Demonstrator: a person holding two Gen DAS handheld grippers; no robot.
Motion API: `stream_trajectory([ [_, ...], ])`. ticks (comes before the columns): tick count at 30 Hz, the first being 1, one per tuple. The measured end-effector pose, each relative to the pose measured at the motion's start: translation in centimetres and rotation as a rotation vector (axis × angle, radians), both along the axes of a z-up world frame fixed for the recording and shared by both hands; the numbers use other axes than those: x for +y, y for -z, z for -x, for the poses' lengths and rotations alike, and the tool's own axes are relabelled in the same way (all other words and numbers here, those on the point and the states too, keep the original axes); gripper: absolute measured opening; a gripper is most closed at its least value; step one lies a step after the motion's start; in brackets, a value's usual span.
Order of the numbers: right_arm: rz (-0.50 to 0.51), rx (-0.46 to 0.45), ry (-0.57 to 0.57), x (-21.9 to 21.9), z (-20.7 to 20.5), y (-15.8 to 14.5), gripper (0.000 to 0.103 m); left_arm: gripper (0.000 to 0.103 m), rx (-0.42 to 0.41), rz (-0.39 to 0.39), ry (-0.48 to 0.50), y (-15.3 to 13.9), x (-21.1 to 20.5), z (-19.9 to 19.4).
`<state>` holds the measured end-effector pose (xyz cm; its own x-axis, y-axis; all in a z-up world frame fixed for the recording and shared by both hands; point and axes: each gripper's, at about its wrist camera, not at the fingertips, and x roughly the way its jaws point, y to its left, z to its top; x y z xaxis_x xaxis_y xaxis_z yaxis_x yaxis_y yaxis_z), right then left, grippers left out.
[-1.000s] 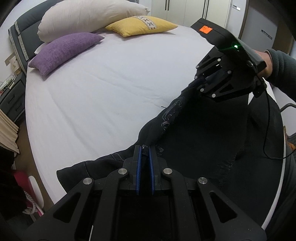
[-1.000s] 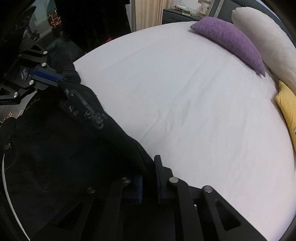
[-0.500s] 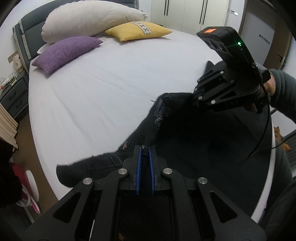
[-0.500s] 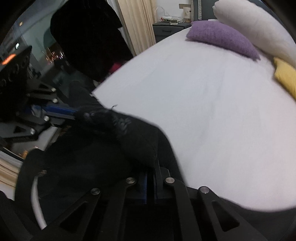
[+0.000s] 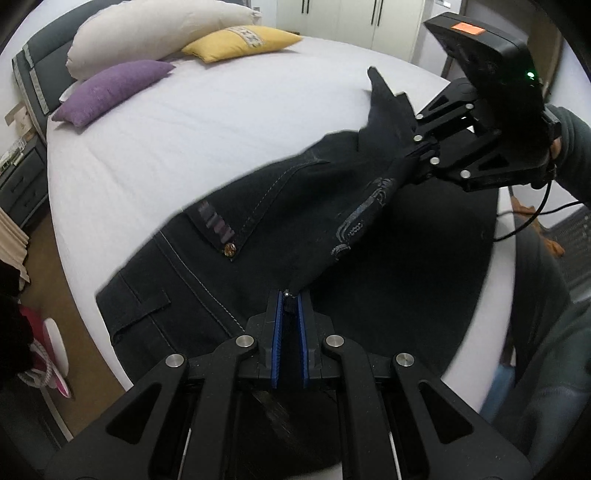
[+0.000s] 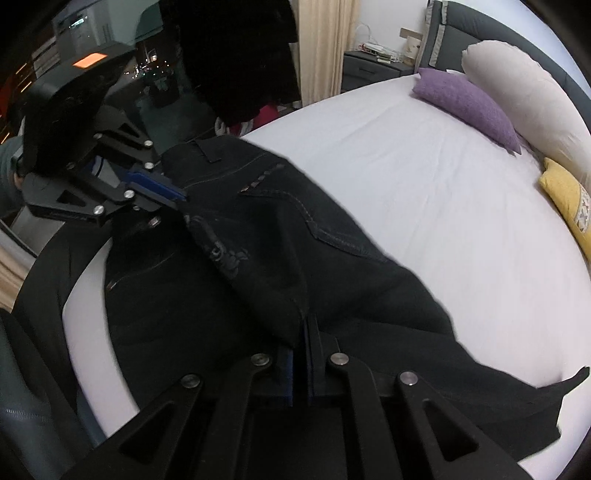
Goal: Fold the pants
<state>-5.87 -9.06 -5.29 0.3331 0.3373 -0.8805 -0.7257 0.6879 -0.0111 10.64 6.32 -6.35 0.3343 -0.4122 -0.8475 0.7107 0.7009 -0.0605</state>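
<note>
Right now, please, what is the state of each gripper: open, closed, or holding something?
Left gripper: closed, holding the black pants by an edge.
Right gripper: closed, holding the same pants at another edge.

Right gripper (image 6: 300, 354) clamping black pants (image 6: 332, 251), left gripper (image 6: 173, 194) likewise, white bed (image 6: 424, 177)

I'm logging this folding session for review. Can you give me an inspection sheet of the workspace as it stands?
Surface: bed, white sheet, lightly creased.
Job's things: black pants spread over the near edge, one edge lifted off the sheet.
Clutter: white pillow, purple pillow and yellow pillow at the headboard.
Grippers: left gripper and right gripper each shut on the pants.
Cables: a black cable hangs below the right gripper.
Surroundings: nightstand, wardrobe, curtain.
</note>
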Motion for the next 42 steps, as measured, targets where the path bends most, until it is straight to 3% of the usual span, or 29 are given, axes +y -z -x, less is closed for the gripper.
stream_trajectory([
  [12,0.118,-0.059,-0.046,2.4,8.8,3.4,0.006,0.007,0.031,-0.047,0.064,1.9,0.2,7.8],
  [18,0.212,-0.111,-0.074,4.3,10.8,4.7,0.006,0.007,0.028,-0.091,0.08,3.1,0.0,8.6],
  [25,0.203,-0.131,-0.049,4.0,13.0,4.3,0.006,0.007,0.024,-0.088,0.084,3.0,0.1,9.2],
  [30,0.205,-0.099,-0.007,3.7,12.7,6.7,0.007,0.011,0.047,-0.085,0.036,5.1,1.0,8.6],
  [36,0.145,-0.099,0.087,3.1,11.9,6.6,0.011,0.014,0.051,-0.117,0.021,3.7,1.9,9.5],
  [38,0.135,-0.094,0.111,2.8,11.5,6.4,0.018,0.014,0.059,-0.121,0.009,2.8,2.6,10.0],
  [42,0.113,-0.09,0.165,2.4,11.4,6.3,0.032,0.014,0.044,-0.033,-0.069,-0.6,3.9,9.6],
])
